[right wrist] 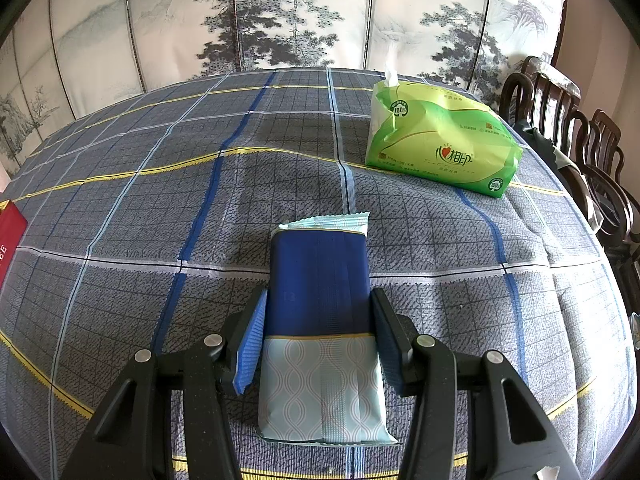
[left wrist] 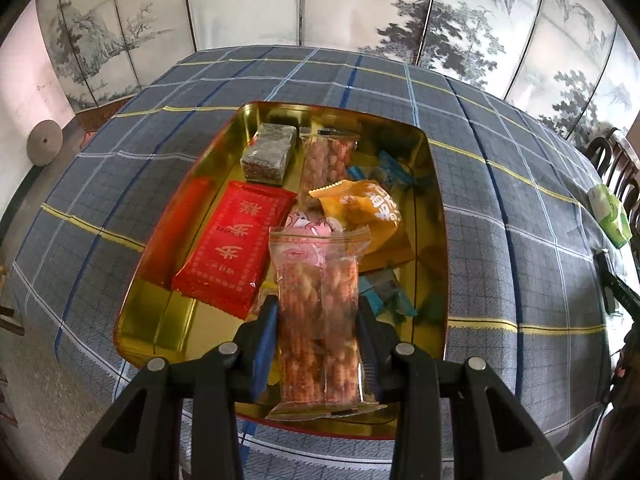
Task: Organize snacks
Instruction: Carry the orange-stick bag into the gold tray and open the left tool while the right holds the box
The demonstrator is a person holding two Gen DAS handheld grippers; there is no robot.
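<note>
Left gripper (left wrist: 318, 320): level, jaws clamped on clear snack packet (left wrist: 318, 312), held above near edge of gold tin (left wrist: 136, 328).

Right gripper (right wrist: 318, 336): level, closed around blue packet (right wrist: 318, 280) above tablecloth (right wrist: 160, 200); tissue pack (right wrist: 440, 140) at far right corner.

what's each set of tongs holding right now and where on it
Left tongs: clear twist-snack packet, pinched across its lower-middle sides. Right tongs: blue wrapped packet, gripped by its long sides at mid-length.

Plaid-covered table (right wrist: 160, 208): gold tray (left wrist: 136, 312), green tissue pack (right wrist: 440, 140), possibly red box (right wrist: 10, 232).
</note>
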